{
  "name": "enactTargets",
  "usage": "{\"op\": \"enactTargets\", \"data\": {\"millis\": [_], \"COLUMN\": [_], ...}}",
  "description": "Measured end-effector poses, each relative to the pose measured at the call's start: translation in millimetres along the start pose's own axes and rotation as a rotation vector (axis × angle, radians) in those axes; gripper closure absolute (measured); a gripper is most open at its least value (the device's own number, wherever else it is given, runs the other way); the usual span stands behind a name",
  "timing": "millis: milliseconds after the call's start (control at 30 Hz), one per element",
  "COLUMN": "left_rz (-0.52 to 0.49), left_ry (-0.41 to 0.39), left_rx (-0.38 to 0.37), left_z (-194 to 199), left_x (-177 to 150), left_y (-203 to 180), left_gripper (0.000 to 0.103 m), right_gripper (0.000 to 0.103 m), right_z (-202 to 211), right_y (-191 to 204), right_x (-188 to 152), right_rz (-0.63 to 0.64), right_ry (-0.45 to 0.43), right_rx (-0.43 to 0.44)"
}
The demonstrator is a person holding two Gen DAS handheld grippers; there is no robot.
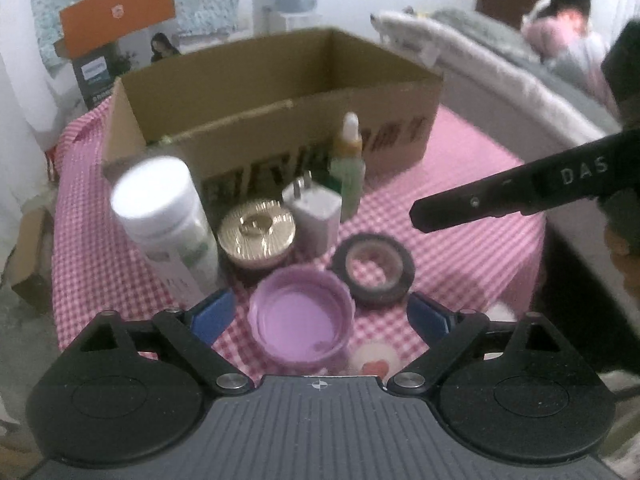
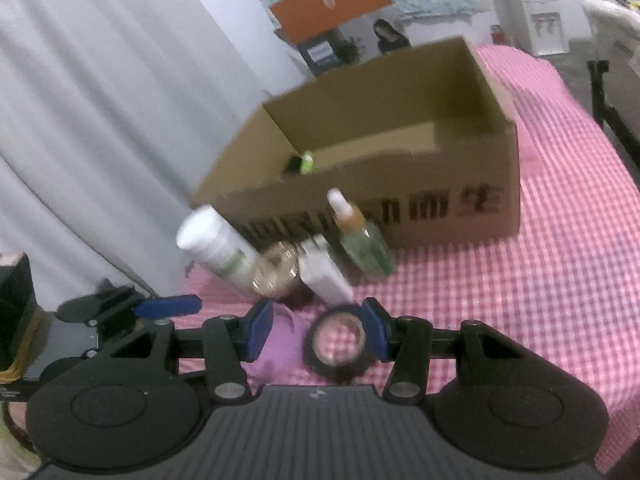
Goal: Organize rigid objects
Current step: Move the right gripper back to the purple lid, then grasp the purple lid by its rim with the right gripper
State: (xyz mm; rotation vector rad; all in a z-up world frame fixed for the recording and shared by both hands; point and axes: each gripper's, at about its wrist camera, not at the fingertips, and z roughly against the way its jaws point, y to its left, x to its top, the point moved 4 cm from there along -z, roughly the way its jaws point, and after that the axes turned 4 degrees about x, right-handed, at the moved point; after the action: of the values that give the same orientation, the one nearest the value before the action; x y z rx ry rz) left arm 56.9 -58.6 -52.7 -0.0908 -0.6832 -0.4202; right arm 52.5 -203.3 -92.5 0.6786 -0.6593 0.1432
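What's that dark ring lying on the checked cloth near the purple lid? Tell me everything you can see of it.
It looks like a roll of tape: a dark, blackish band wound round a pale inner core, hollow in the middle so the pink checked cloth shows through. It lies flat on the cloth, hole facing up, close beside the purple lid; whether they touch I cannot tell. A white charger stands just behind it. In the right wrist view, the right gripper hovers over it, jaws apart, not gripping it.

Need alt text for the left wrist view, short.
Open left gripper hovers over a purple lid on a pink checked tablecloth. Behind it stand a tape roll, white bottle, gold-lidded jar, charger, dropper bottle and cardboard box.
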Motion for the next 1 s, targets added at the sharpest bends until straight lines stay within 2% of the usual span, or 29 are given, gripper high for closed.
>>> {"op": "enactTargets", "data": {"millis": [133,500,733,1000], "left_rz": [-0.029,-0.012,0.008,0.014], "left_ry": [0.038,0.061,0.061,0.058], "left_rx": [0.008,0.047,0.025,0.038], "left_z": [-12,-30,-37,-30], "left_x": [-7,-13,-15,-24], "left_y": [-2,6,11,17], "left_gripper": [0.009,0.010,0.030,0.030], "right_gripper": [0.051,0.062,0.065,0.065], "right_z": [-16,-67,-76,-84], "right_y": [7,24,29,38], "right_x": [-11,-19,-19,-19], "right_rz": [0.007,0.081,0.111,0.163], "right_ry": [0.049,0.141,0.146,0.157], "right_rx": [0.041,0.029,0.013,-0.005]}}
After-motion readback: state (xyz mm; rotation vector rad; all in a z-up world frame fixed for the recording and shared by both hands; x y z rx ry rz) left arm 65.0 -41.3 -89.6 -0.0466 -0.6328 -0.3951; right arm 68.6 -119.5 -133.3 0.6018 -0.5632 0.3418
